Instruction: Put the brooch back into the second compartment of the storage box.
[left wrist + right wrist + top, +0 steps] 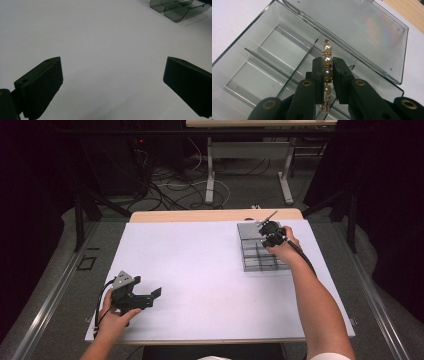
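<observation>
A short strand of pearl beads (327,62) is pinched between the jaws of the right tool (327,68), held over a clear smoky-grey plastic organiser box (257,67). Four pearls can be counted on the strand, spaced by thin gold rings, with a small reddish bead at the far tip and a gold clasp or loop at the near end, below the jaws. Two pearls and the tip stand out beyond the jaws; the other two sit between or behind them. The right gripper view shows two thin dividers crossing inside the box, making several compartments; which one lies directly under the strand cannot be told. The hinged lid (372,32) lies open flat on the far side. No brand, label or writing can be read on the box, the lid or either tool.

From the high view, the box (257,255) sits at the far right of the white bench (200,270), with the right hand (285,251) and the right tool (270,234) above its far end. The left tool (150,296) is well apart at the near left corner, low over the bench, its two jaws spread wide with nothing between them. The left gripper view shows bare white surface between those jaws and a corner of the box (175,8) far off.
</observation>
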